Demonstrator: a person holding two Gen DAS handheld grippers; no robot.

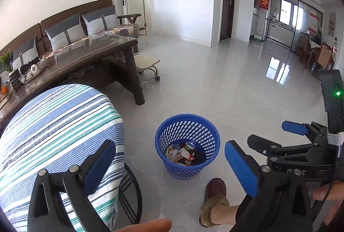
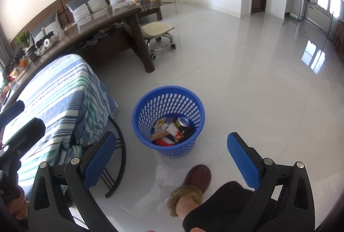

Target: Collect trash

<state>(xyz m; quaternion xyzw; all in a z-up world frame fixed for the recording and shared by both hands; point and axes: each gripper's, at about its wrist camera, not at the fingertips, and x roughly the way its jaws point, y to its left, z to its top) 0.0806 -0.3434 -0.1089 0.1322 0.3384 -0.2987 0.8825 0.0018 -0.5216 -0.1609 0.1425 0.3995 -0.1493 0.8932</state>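
A blue perforated waste basket [image 1: 187, 126] stands on the white tile floor; it also shows in the right wrist view [image 2: 167, 93]. Inside it lie wrappers [image 1: 179, 155] and a can [image 1: 190, 145], seen too in the right wrist view [image 2: 182, 121]. My left gripper [image 1: 169, 167] is open and empty, held above and in front of the basket. My right gripper [image 2: 172, 159] is open and empty, also above the basket's near side; it appears in the left wrist view [image 1: 262, 137] to the right of the basket.
A small table under a blue striped cloth [image 1: 58, 124] stands left of the basket. A dark coffee table [image 1: 92, 53], sofa [image 1: 71, 23] and wheeled stool [image 1: 146, 62] lie beyond. The person's slippered foot [image 1: 215, 195] is just before the basket.
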